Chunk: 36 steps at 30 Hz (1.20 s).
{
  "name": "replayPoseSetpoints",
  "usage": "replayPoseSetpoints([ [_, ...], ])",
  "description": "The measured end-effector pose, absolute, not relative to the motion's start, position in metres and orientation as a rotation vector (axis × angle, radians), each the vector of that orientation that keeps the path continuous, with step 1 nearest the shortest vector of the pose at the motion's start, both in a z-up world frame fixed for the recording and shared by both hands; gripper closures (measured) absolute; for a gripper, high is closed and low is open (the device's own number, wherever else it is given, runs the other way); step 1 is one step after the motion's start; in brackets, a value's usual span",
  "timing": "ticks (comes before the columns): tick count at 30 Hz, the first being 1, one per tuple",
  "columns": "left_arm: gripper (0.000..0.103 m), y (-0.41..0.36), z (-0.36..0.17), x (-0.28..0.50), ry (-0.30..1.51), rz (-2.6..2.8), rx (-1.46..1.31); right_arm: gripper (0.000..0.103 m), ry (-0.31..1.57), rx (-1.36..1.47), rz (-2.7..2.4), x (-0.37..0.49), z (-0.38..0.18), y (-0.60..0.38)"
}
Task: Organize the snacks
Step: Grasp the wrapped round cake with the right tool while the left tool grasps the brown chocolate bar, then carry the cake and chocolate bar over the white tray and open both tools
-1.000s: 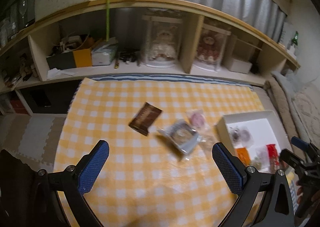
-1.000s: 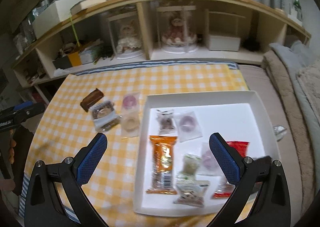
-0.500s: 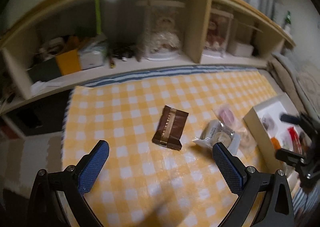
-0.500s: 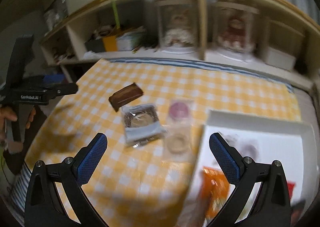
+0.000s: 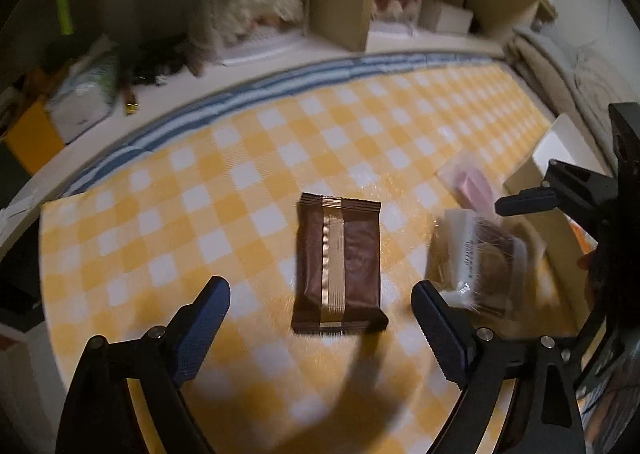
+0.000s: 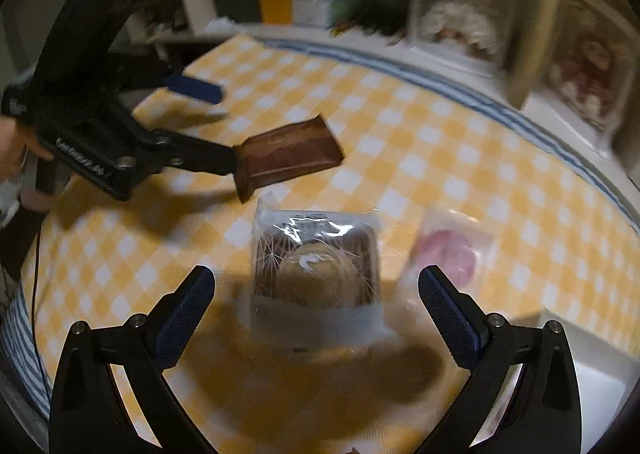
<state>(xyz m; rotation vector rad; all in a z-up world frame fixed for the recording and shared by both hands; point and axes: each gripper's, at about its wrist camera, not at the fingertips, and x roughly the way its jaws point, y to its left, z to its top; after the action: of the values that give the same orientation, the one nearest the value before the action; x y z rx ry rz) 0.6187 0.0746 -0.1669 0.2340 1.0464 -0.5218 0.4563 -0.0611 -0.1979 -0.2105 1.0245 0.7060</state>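
Both grippers have dropped from a high view of the yellow-and-white checked cloth [image 5: 248, 157] onto separate targets. The left gripper [image 5: 320, 296], jaws just narrowing but not gripping, straddles the flat brown foil snack packet [image 5: 340, 266]. The right gripper [image 6: 316, 290] hangs wide apart over the clear-wrapped brown pastry [image 6: 316, 266], pink wrapped sweet [image 6: 448, 254] just right. Likely 2 simultaneous picks for the white tray [image 5: 556, 149] at far right.
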Motion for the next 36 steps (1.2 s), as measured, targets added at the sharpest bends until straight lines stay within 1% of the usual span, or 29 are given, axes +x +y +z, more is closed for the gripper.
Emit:
replayPoseSetpoints([
  [3, 0.014, 0.06, -0.174, 0.634, 1.076, -0.549, 0.273, 0.001, 1.076, -0.242, 0.735, 0.464, -0.208, -0.05],
  [4, 0.016, 0.055, -0.178, 0.641, 1.092, -0.557, 0.286, 0.003, 1.091, -0.244, 0.744, 0.466, -0.21, -0.048],
  [5, 0.017, 0.051, -0.179, 0.644, 1.1, -0.562, 0.291, 0.008, 1.103, -0.241, 0.747, 0.468, -0.212, -0.047],
  [6, 0.018, 0.048, -0.181, 0.648, 1.105, -0.567, 0.297, 0.01, 1.115, -0.236, 0.747, 0.469, -0.213, -0.046],
  [7, 0.022, 0.043, -0.184, 0.654, 1.112, -0.569, 0.301, 0.014, 1.13, -0.23, 0.746, 0.471, -0.215, -0.046],
  [8, 0.024, 0.039, -0.185, 0.656, 1.117, -0.568, 0.301, 0.022, 1.149, -0.218, 0.748, 0.473, -0.217, -0.046],
  [10, 0.028, 0.033, -0.188, 0.657, 1.116, -0.553, 0.303, 0.033, 1.166, -0.212, 0.734, 0.473, -0.221, -0.048],
  [11, 0.032, 0.032, -0.189, 0.657, 1.115, -0.54, 0.303, 0.036, 1.162, -0.213, 0.723, 0.473, -0.22, -0.049],
  [12, 0.035, 0.031, -0.19, 0.657, 1.115, -0.525, 0.297, 0.036, 1.162, -0.208, 0.723, 0.471, -0.22, -0.05],
  [13, 0.045, 0.031, -0.19, 0.657, 1.113, -0.51, 0.284, 0.037, 1.167, -0.199, 0.723, 0.47, -0.219, -0.052],
  [14, 0.06, 0.033, -0.191, 0.653, 1.112, -0.494, 0.266, 0.037, 1.176, -0.187, 0.716, 0.467, -0.219, -0.055],
  [15, 0.063, 0.038, -0.19, 0.653, 1.113, -0.476, 0.232, 0.037, 1.177, -0.181, 0.71, 0.465, -0.218, -0.056],
  [17, 0.063, 0.042, -0.188, 0.647, 1.113, -0.454, 0.19, 0.038, 1.174, -0.17, 0.7, 0.457, -0.216, -0.06],
  [20, 0.063, 0.041, -0.185, 0.63, 1.084, -0.426, 0.209, 0.038, 1.161, -0.151, 0.682, 0.447, -0.209, -0.067],
  [23, 0.063, 0.039, -0.173, 0.61, 1.054, -0.41, 0.16, 0.038, 1.149, -0.118, 0.671, 0.439, -0.199, -0.074],
  [26, 0.063, 0.039, -0.154, 0.588, 1.016, -0.396, 0.101, 0.038, 1.131, -0.093, 0.657, 0.432, -0.184, -0.079],
  [36, 0.063, 0.029, -0.075, 0.503, 0.893, -0.35, 0.079, 0.038, 1.042, -0.038, 0.601, 0.405, -0.118, -0.103],
])
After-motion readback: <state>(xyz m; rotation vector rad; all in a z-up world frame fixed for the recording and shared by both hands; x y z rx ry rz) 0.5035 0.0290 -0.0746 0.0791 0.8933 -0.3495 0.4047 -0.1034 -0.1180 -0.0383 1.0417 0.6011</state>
